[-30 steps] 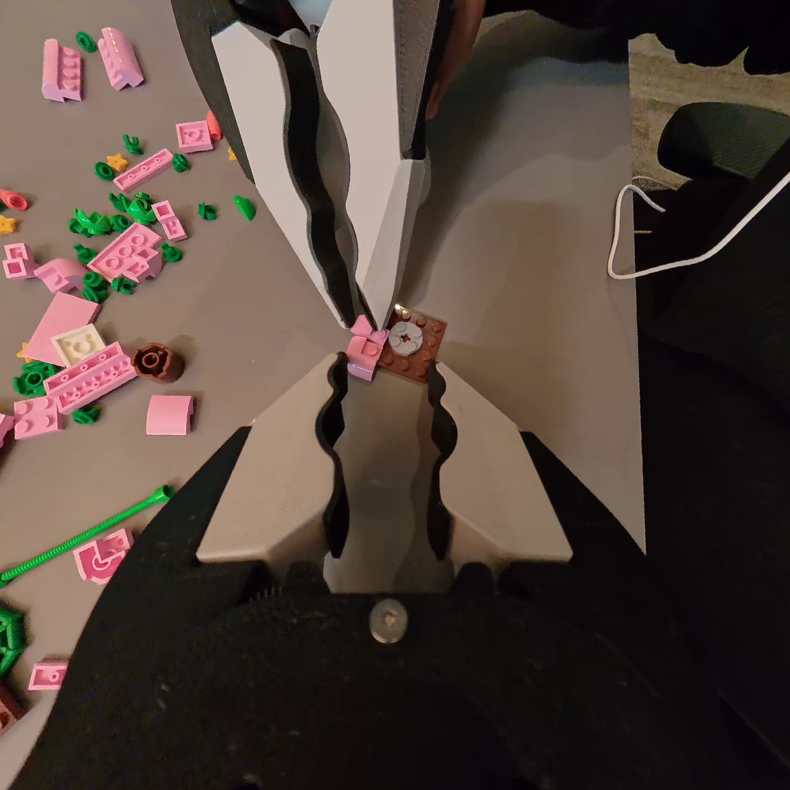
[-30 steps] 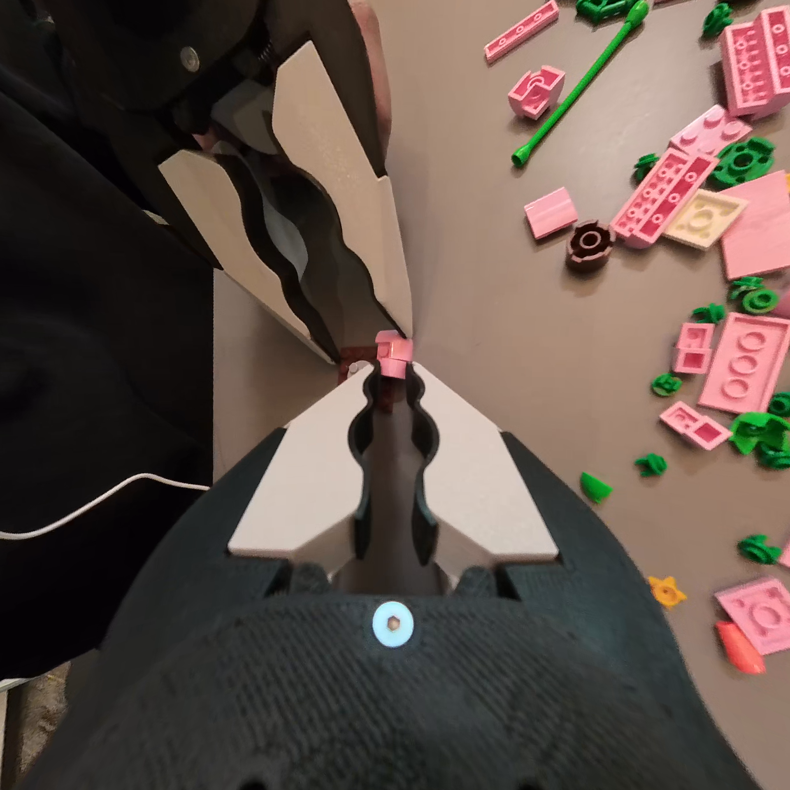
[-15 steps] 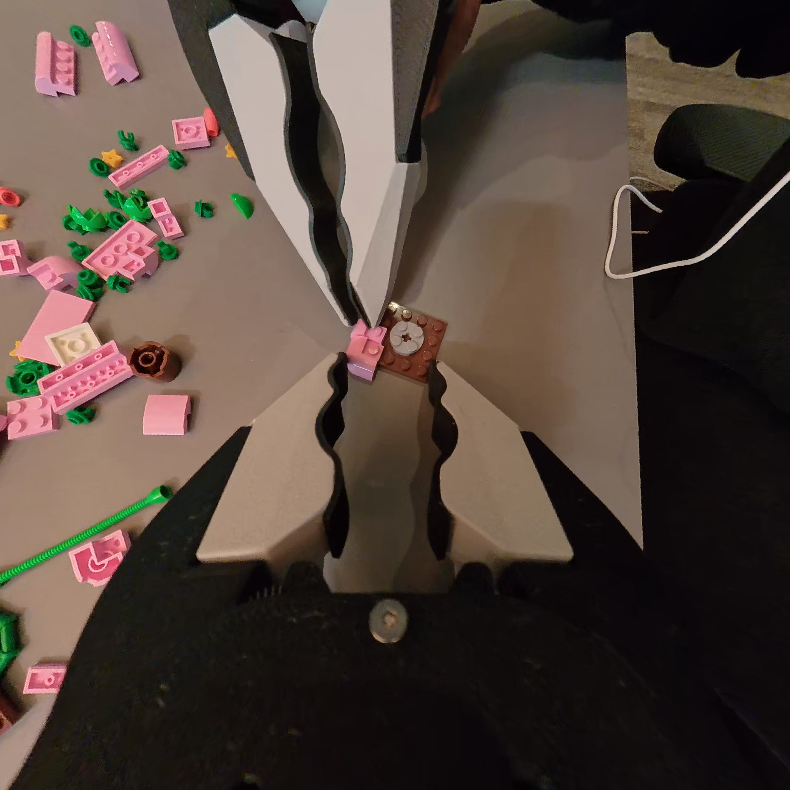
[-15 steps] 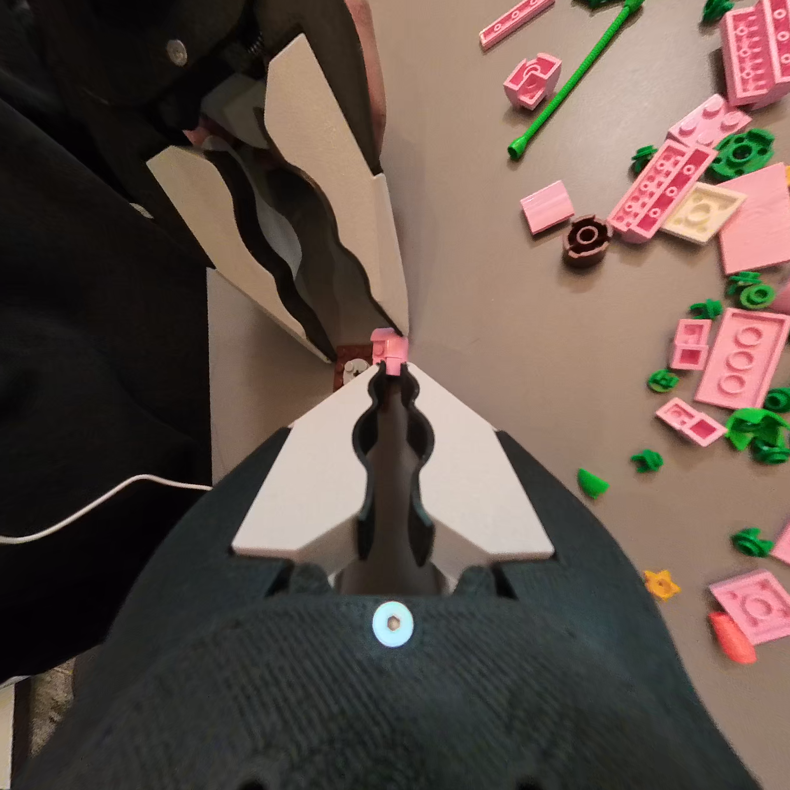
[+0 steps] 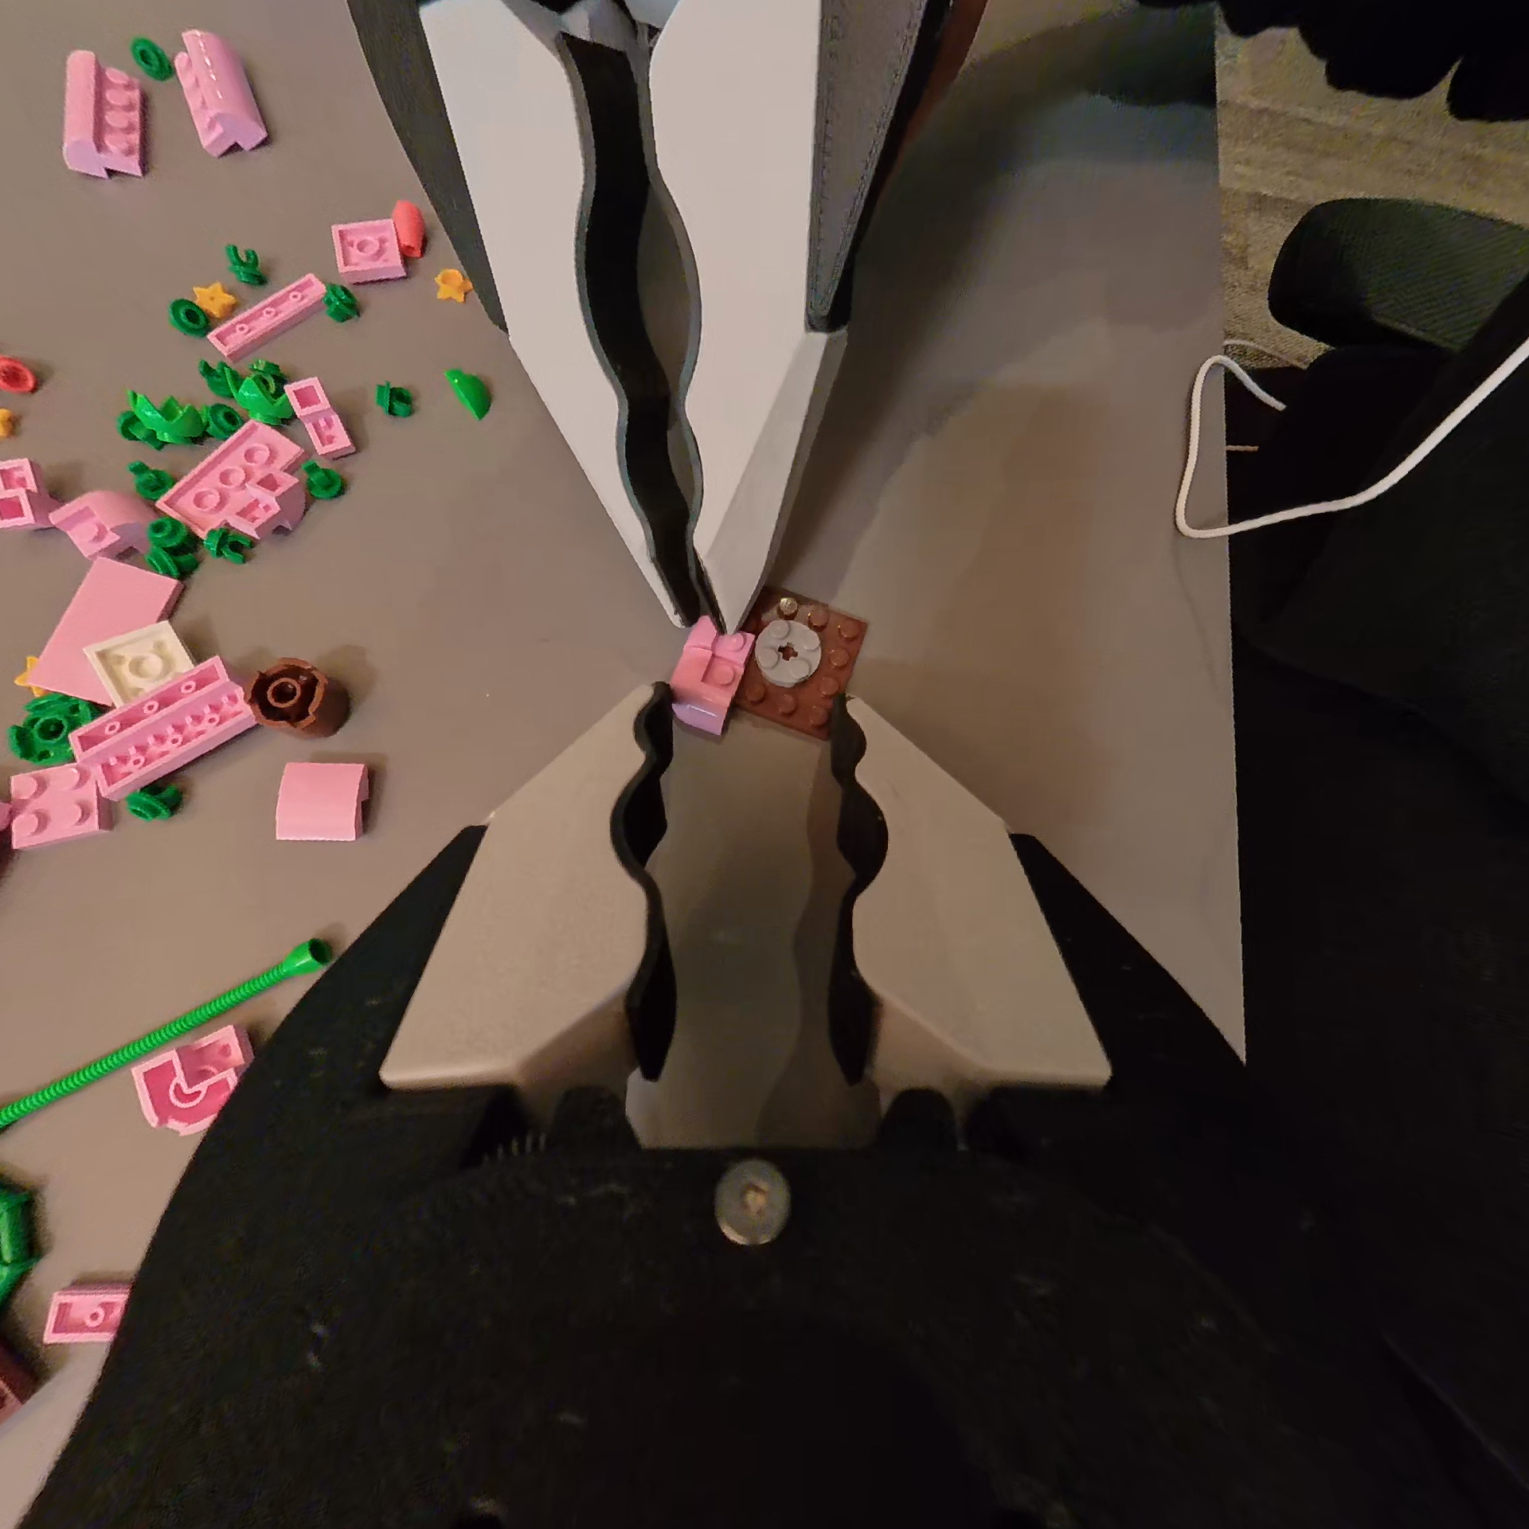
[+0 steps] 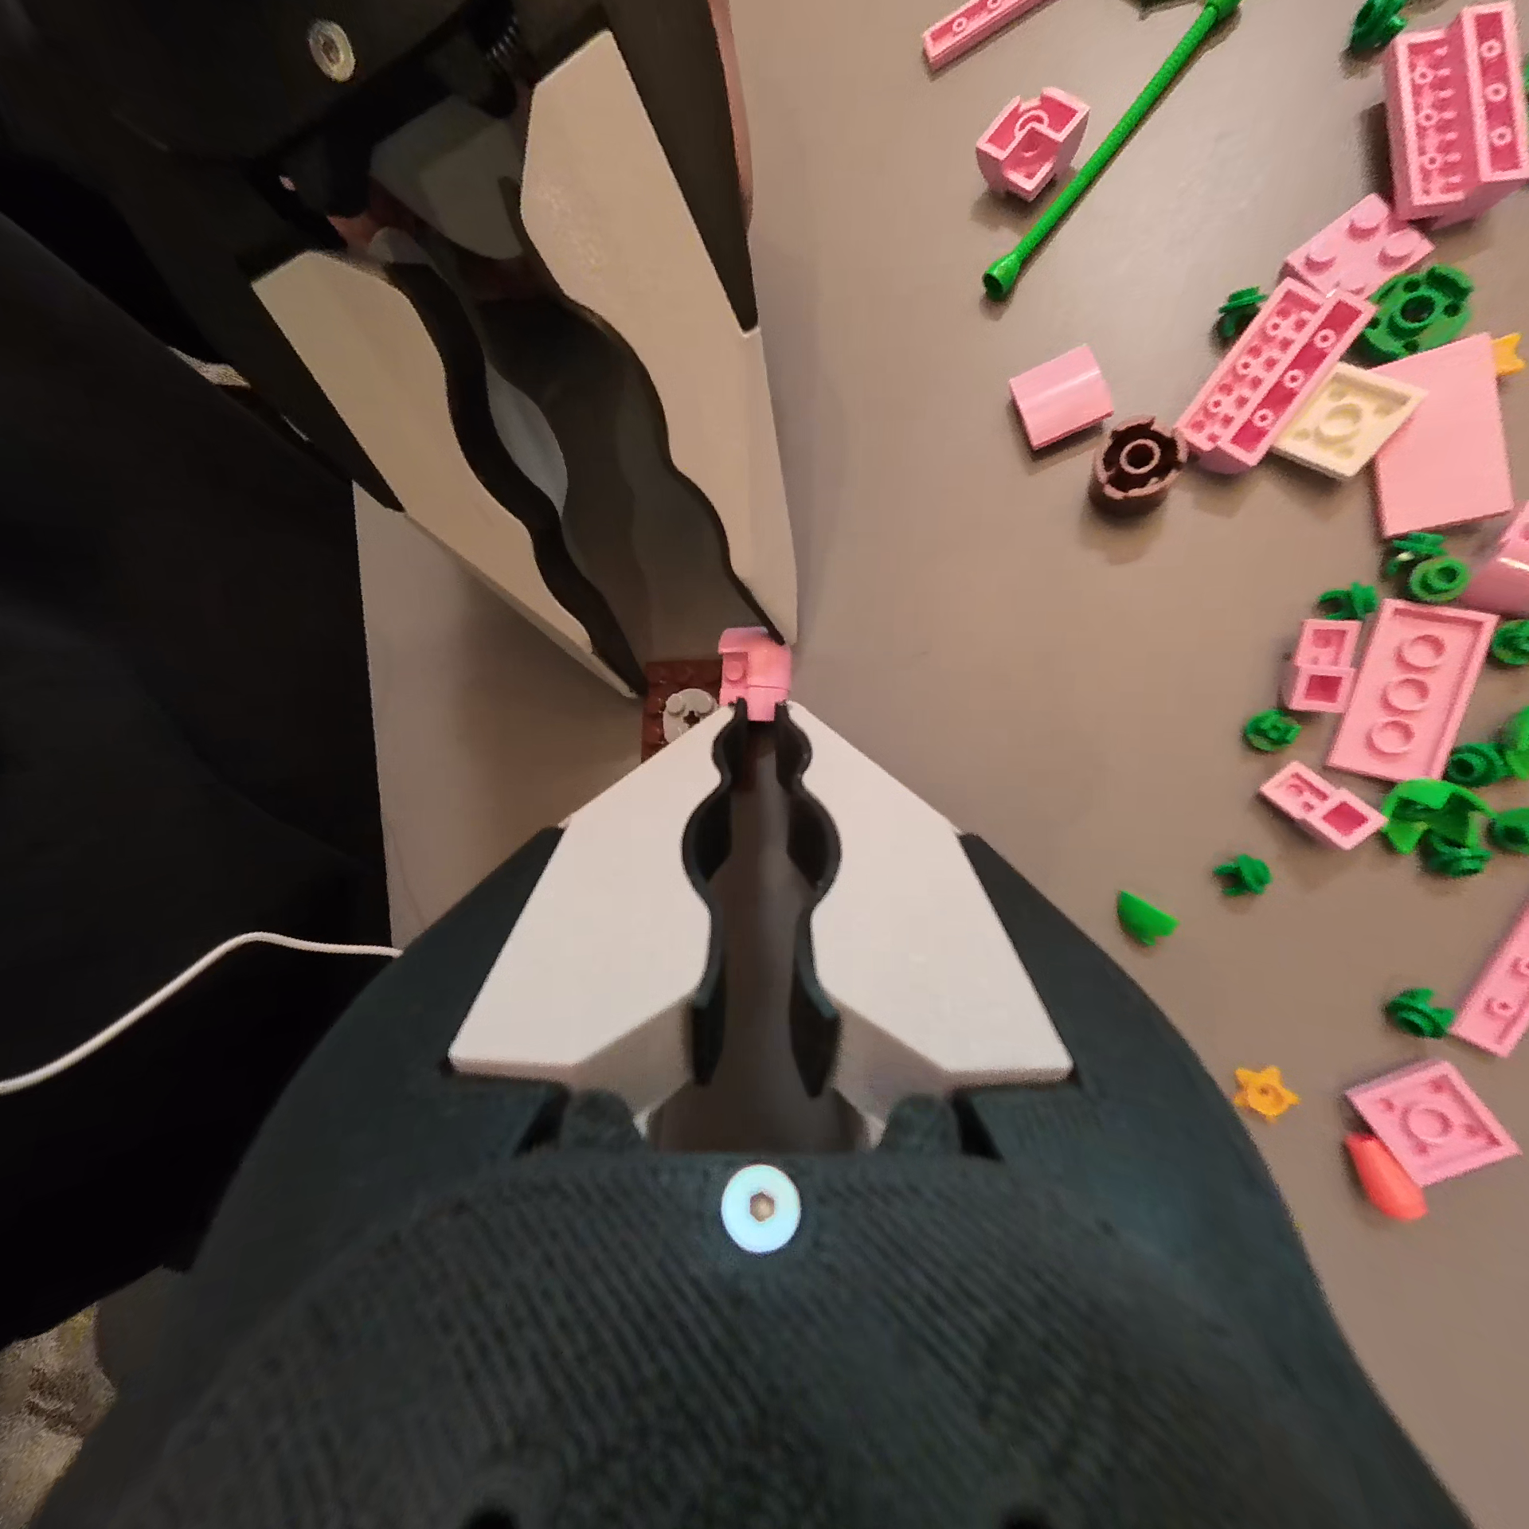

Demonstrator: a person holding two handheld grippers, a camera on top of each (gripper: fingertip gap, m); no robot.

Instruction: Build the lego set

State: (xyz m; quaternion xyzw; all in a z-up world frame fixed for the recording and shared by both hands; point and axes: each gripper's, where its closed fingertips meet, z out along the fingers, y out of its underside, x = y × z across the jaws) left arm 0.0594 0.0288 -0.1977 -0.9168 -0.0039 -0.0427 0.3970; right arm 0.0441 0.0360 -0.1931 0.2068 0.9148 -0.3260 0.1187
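Pink brick seated lower on the brown plate.
Your right gripper (image 6: 757,718) stayed closed on the pink brick (image 5: 710,672); your left gripper (image 5: 749,703) held the brown plate (image 5: 819,691), steadying it.

You cannot read any text, label, brand, number or sign in these two views.
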